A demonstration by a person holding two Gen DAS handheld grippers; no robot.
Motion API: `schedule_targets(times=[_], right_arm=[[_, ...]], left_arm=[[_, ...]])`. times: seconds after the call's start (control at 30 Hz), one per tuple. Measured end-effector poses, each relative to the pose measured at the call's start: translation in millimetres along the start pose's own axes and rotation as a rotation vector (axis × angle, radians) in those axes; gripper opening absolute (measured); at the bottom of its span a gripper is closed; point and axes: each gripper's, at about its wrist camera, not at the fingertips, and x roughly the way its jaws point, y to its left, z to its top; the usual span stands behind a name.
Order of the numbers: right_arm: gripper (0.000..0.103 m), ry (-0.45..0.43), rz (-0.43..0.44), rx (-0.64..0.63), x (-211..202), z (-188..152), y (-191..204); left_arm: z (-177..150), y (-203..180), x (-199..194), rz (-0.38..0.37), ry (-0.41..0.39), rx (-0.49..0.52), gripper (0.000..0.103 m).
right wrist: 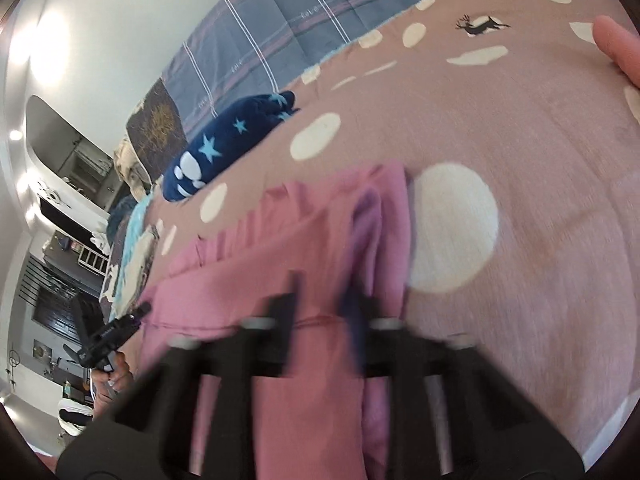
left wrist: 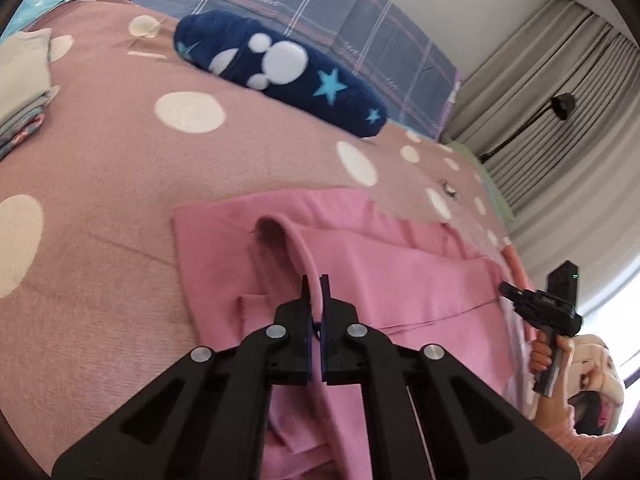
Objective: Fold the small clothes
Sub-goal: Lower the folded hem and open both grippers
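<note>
Pink garment (left wrist: 360,264) on dotted bedspread (left wrist: 120,184), left tongs (left wrist: 315,292) clamped on its hem, right tongs (right wrist: 324,304) apart

Pink garment (left wrist: 360,264) partly folded, rumpled, flat on dotted bedspread (left wrist: 120,200).

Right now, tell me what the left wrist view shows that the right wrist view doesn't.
Only left wrist: the left claw shut on a raised fold of the pink garment, plus folded clothes. Only right wrist: a deer print on the dotted bedspread, and the blurred right claw open over the garment. Both: the navy star pillow.
</note>
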Motion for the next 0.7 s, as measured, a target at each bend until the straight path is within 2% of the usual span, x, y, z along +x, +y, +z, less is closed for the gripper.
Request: schedule_targets(times=[0.07, 0.13, 0.2, 0.27, 0.3, 0.37, 0.4, 0.43, 0.47, 0.5, 0.53, 0.6, 0.63, 0.67, 0.7], right_arm=[[0.004, -0.014, 0.046, 0.036, -0.4, 5.5, -2.8], [0.004, -0.039, 0.113, 0.055, -0.2, 20.7, 0.6], [0.004, -0.071, 0.146, 0.057, 0.8, 40.3, 7.2], [0.004, -0.105, 0.171, 0.089, 10.7, 69.2, 9.7], [0.008, -0.110, 0.169, 0.106, 17.0, 78.9, 8.3], [0.022, -0.121, 0.084, 0.168, 35.0, 98.2, -2.6], [0.030, -0.116, 0.043, 0.184, 41.5, 102.5, -6.4], [0.030, -0.103, 0.022, 0.189, 46.6, 104.2, -9.8], [0.030, -0.093, 0.031, 0.184, 48.4, 102.9, -11.5], [0.033, -0.082, 0.048, 0.165, 47.9, 99.8, -12.6], [0.041, -0.083, 0.047, 0.143, 46.3, 96.3, -13.4], [0.049, -0.087, 0.019, 0.105, 44.3, 91.0, -15.9], [0.049, -0.073, -0.015, 0.084, 46.8, 90.7, -18.3], [0.049, -0.062, -0.023, 0.084, 49.0, 91.4, -20.1], [0.050, -0.038, -0.014, 0.085, 54.3, 92.4, -21.6]], left_arm=[[11.2, -5.4, -4.3, -0.037, -0.033, -0.015, 0.002], [27.4, -8.7, -5.0, -0.032, -0.072, -0.030, 0.002], [44.9, -6.1, -1.3, 0.009, -0.117, -0.068, 0.002], [62.6, 1.9, 11.1, 0.122, -0.157, -0.093, 0.005], [67.7, 3.9, 18.4, 0.185, -0.153, -0.080, 0.008], [73.4, 5.9, 30.0, 0.262, -0.118, -0.065, 0.027], [73.0, 5.9, 30.1, 0.260, -0.116, -0.058, 0.032], [70.9, 4.3, 28.4, 0.238, -0.111, -0.034, 0.042], [68.7, 3.2, 27.4, 0.232, -0.108, -0.009, 0.047], [66.9, 2.9, 29.1, 0.236, -0.095, 0.014, 0.049], [65.9, 4.0, 31.7, 0.239, -0.079, 0.021, 0.052], [64.7, 10.4, 47.0, 0.238, -0.001, 0.005, 0.055], [63.9, 16.1, 51.4, 0.245, 0.023, -0.005, 0.055], [64.1, 17.8, 58.0, 0.259, 0.036, -0.012, 0.053], [63.1, 18.2, 61.2, 0.270, 0.030, -0.009, 0.043]])
